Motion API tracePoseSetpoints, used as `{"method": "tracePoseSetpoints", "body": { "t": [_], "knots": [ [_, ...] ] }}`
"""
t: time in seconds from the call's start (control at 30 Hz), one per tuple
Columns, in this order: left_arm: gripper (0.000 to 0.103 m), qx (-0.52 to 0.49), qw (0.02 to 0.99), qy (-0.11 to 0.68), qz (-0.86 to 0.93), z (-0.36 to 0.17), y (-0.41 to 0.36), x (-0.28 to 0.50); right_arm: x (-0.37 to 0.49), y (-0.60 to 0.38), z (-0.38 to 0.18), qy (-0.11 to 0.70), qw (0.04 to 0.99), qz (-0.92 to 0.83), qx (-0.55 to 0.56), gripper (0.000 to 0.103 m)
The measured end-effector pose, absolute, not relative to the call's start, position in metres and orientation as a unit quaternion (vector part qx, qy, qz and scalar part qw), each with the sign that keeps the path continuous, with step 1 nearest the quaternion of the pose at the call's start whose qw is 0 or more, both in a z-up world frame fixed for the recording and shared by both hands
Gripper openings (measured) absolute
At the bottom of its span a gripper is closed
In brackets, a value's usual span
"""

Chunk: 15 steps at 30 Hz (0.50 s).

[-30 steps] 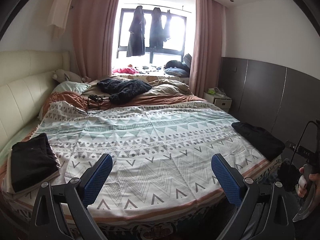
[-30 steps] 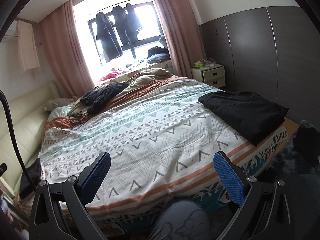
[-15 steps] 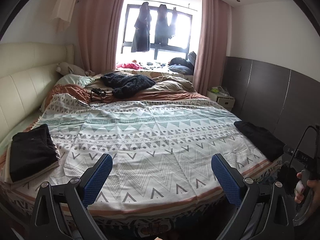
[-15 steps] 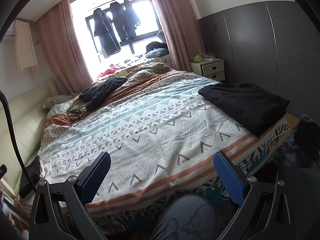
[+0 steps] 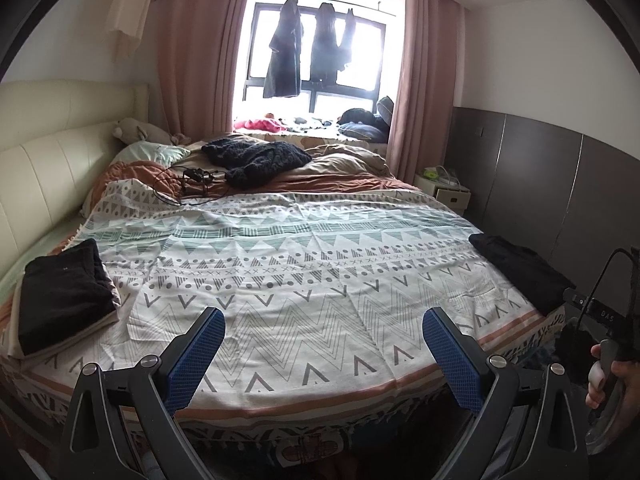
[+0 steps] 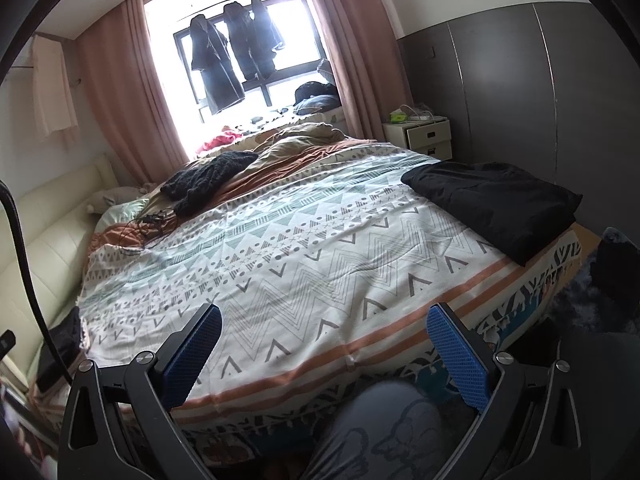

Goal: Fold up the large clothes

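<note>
At bottom of both frames, left gripper (image 5: 323,347) and right gripper (image 6: 325,346) hang with fingers spread apart, holding nothing, above the patterned bedspread (image 5: 304,280). Folded black garment (image 5: 64,292) lies at left edge; another black garment (image 6: 496,204) right of centre. Device (image 5: 596,310) at lower right reads "DAS", partly blurred. Knit sweater (image 5: 256,156) farther back.

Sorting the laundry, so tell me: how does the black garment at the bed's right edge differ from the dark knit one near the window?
The black garment is smooth, folded flat and lies on the patterned bedspread; the dark knit one is chunky-textured, crumpled in a loose heap and rests on the brown bedding farther back. Both are dark, and neither is touched by a claw.
</note>
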State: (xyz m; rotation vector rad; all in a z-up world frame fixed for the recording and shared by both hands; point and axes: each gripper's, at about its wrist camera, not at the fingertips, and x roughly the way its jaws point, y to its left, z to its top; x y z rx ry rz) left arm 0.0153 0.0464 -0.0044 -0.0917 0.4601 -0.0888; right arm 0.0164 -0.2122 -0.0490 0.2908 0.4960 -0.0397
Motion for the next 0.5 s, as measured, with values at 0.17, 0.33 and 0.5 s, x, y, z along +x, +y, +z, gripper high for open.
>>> {"method": "tracePoseSetpoints", "body": {
  "t": [0.17, 0.33, 0.5],
  "knots": [
    [0.1, -0.048, 0.972, 0.228, -0.044, -0.0054, 0.048, 0.0131, 0.0152, -0.2092, -0.0506, 0.245, 0.959, -0.018, 0.143, 0.103],
    [0.1, -0.053, 0.971, 0.23, -0.042, -0.0066, 0.0501, 0.0115, 0.0172, -0.2045, -0.0528, 0.247, 0.958, -0.013, 0.143, 0.103],
    [0.1, -0.051, 0.971, 0.232, -0.041, -0.0081, 0.049, 0.011, 0.019, -0.2042, -0.0556, 0.25, 0.957, -0.012, 0.146, 0.103]
  ]
}}
